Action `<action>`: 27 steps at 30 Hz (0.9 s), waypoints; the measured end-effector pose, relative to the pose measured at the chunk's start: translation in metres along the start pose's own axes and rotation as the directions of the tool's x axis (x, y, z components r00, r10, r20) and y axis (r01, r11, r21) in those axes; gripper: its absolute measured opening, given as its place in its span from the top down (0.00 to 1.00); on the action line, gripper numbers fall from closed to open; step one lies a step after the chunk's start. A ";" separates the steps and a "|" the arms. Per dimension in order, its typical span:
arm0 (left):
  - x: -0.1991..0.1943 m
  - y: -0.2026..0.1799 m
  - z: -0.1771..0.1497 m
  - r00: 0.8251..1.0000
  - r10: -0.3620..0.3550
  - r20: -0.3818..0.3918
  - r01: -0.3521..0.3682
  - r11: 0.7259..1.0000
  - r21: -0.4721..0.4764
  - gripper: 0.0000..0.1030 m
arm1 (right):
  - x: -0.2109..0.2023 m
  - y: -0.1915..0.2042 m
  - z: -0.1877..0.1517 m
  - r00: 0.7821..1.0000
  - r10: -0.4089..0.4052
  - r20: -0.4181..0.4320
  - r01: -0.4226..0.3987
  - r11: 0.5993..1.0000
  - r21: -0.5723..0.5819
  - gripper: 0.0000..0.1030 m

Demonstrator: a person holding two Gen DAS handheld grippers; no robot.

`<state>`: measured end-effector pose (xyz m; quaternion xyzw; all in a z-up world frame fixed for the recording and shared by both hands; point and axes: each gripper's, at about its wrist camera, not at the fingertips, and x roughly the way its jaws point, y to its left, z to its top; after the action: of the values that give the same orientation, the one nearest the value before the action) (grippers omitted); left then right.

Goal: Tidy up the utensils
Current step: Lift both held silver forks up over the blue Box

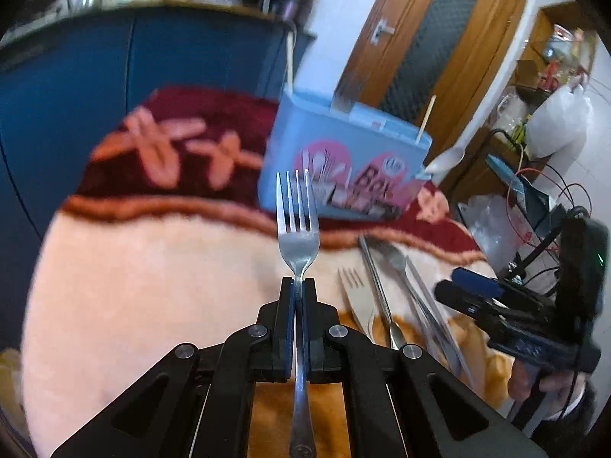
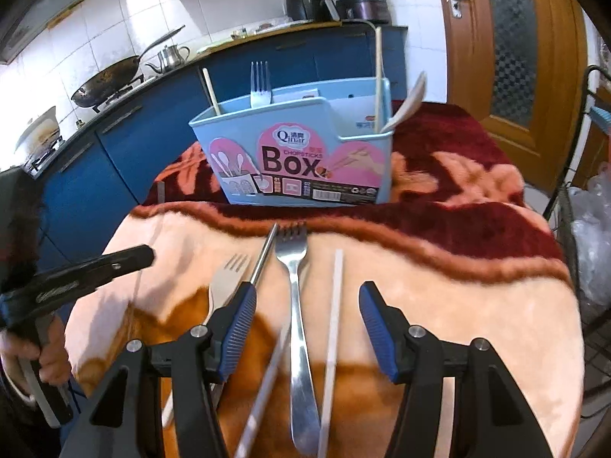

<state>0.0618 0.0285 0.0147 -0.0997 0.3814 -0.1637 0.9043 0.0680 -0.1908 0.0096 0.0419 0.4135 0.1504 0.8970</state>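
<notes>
Two grippers are in my view. My left gripper (image 1: 297,286) is pinched tight on the neck of a steel fork (image 1: 298,229), tines up and clear of the blanket (image 1: 152,286). My right gripper (image 2: 305,305) stands spread above the blanket-covered table, pinching nothing; between its fingers lie a second steel fork (image 2: 296,286), a pale chopstick (image 2: 334,324) and a metal chopstick (image 2: 263,259). Just left lies a pale fork (image 2: 225,286). Beyond stands the blue chopsticks box (image 2: 301,152), upright, already holding a fork, chopsticks and a white spoon (image 2: 408,107).
</notes>
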 end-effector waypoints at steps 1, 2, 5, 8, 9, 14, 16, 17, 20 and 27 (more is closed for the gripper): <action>-0.002 -0.003 0.000 1.000 0.005 0.024 -0.005 1.000 0.016 0.97 | 0.003 0.001 0.003 1.000 0.001 -0.007 -0.001 1.000 -0.001 0.42; -0.004 -0.005 0.000 0.999 0.005 0.042 -0.006 1.000 0.025 0.97 | 0.009 0.001 0.007 1.000 0.003 -0.020 -0.003 1.000 -0.004 0.42; -0.010 -0.007 0.000 0.996 -0.007 0.086 0.005 0.999 0.032 0.97 | 0.024 0.002 0.019 0.998 0.019 -0.061 -0.020 1.000 -0.010 0.42; -0.013 -0.007 0.003 0.992 -0.019 0.126 0.015 0.999 0.029 0.97 | 0.037 0.000 0.029 0.995 0.023 -0.096 -0.023 1.000 -0.002 0.42; -0.015 -0.008 0.004 0.990 -0.021 0.137 0.017 0.999 0.031 0.97 | 0.040 -0.001 0.032 0.994 0.026 -0.107 -0.026 1.000 -0.002 0.43; -0.018 -0.008 0.009 0.987 -0.026 0.159 0.021 0.999 0.036 0.97 | 0.055 -0.006 0.043 0.984 0.084 -0.155 -0.082 0.997 0.015 0.51; -0.021 -0.008 0.012 0.984 -0.036 0.172 0.031 0.999 0.032 0.97 | 0.063 -0.008 0.047 0.975 0.127 -0.181 -0.121 0.992 0.040 0.52; -0.022 -0.008 0.013 0.983 -0.041 0.179 0.036 0.999 0.034 0.97 | 0.067 -0.011 0.049 0.969 0.156 -0.193 -0.146 0.987 0.064 0.54; -0.026 -0.010 0.016 0.978 -0.053 0.202 0.046 0.998 0.040 0.97 | 0.076 -0.016 0.053 0.956 0.202 -0.212 -0.182 0.977 0.108 0.63; -0.035 -0.015 0.024 0.965 -0.077 0.251 0.070 0.997 0.037 0.97 | 0.070 -0.023 0.051 0.940 0.289 -0.182 -0.262 0.952 0.161 0.89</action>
<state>0.0528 0.0291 0.0590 -0.1212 0.2572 -0.1883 0.9400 0.1553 -0.1884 -0.0127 0.1442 0.5024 0.2500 0.8150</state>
